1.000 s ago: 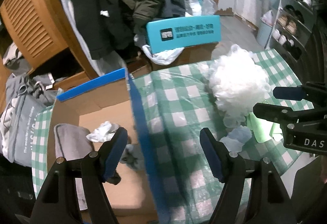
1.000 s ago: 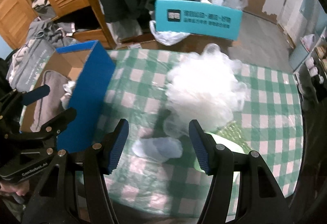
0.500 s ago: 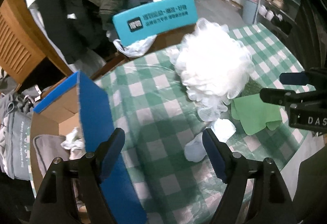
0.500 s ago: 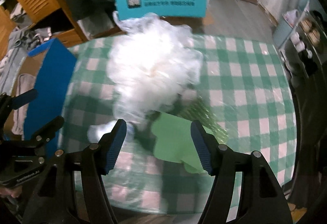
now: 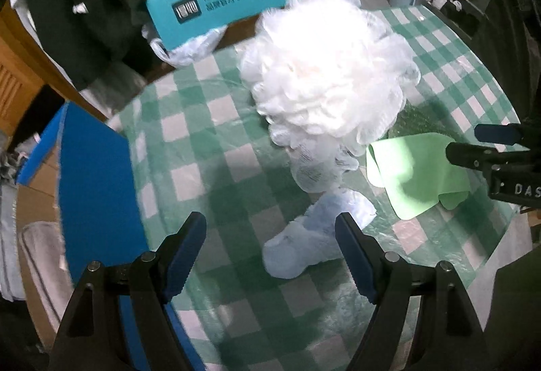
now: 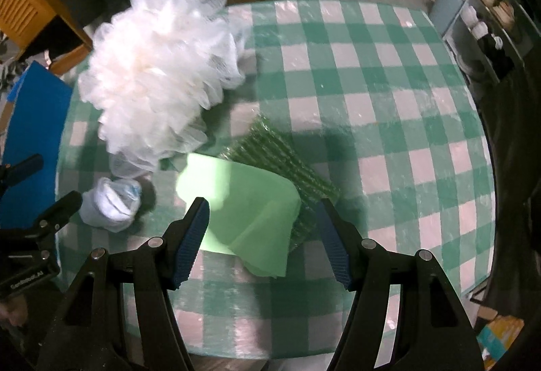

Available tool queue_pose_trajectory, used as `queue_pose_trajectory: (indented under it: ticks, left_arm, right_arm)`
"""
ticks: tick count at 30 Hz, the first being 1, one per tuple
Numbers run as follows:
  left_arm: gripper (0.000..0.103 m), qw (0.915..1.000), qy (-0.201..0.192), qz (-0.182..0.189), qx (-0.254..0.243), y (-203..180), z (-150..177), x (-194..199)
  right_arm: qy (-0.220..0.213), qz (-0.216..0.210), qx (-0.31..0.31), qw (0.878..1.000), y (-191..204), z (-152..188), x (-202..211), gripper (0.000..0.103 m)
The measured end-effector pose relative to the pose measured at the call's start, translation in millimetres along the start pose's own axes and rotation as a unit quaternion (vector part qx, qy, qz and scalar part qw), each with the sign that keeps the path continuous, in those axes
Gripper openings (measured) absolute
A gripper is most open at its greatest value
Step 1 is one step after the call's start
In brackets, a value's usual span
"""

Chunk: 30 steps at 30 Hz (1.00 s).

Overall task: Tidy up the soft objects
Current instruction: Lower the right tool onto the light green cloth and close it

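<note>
In the left wrist view, the left gripper [image 5: 270, 249] hangs over the checked tablecloth [image 5: 189, 134] with its jaws apart and nothing clamped. The pale blue soft bundle [image 5: 314, 235] lies on the cloth just in front of the right-hand finger [image 5: 355, 256], partly between the two. I judge the step in hand is the approach to pick it. The next move calls for bringing the fingers down around the bundle and then closing. The white mesh puff [image 5: 324, 76] touches the bundle's far end, so there is little room on that side. The blue-walled cardboard box [image 5: 94, 188] stands near on the left, at the table's edge.

In the right wrist view, the right gripper [image 6: 263, 239] has its jaws apart and empty above the light green cloth [image 6: 247, 202], which lies partly over a dark green textured pad [image 6: 280, 151]. A pinch on the cloth's near edge looks possible. The cloth to the right is open; the table's front edge is close below the fingers.
</note>
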<state>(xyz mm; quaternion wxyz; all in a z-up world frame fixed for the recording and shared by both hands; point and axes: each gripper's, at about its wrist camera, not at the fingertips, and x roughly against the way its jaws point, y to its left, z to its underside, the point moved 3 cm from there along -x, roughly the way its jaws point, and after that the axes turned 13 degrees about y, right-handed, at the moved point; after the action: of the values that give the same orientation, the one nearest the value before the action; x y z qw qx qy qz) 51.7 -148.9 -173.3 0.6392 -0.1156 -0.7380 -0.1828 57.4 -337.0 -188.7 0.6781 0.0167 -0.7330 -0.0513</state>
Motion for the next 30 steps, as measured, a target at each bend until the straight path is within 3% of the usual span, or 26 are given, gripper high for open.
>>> queue_pose_trajectory:
  ticks: [3, 21, 27, 29, 30]
  left_arm:
    - [0.081, 0.9998, 0.013, 0.015, 0.004, -1, 1, -8]
    - [0.087, 0.9989, 0.043, 0.012, -0.017, -15, -2, -44]
    - [0.087, 0.9987, 0.047, 0.014, -0.017, -16, -7, -51]
    - [0.083, 0.9985, 0.048, 0.019, -0.017, -16, -7, -53]
    - [0.076, 0.9984, 0.048, 0.023, -0.018, -16, -7, -53]
  right_arm:
    - [0.011, 0.003, -0.001, 1.0, -1, -1, -11, 0.066]
    - [0.044, 0.032, 0.008, 0.999, 11, -14, -50, 0.065]
    - [0.042, 0.063, 0.023, 0.997, 11, -5, -58, 0.042]
    - [0.04, 0.066, 0.025, 0.997, 13, -1, -58, 0.035]
    - [0.038, 0.071, 0.027, 0.996, 14, 0, -58, 0.032]
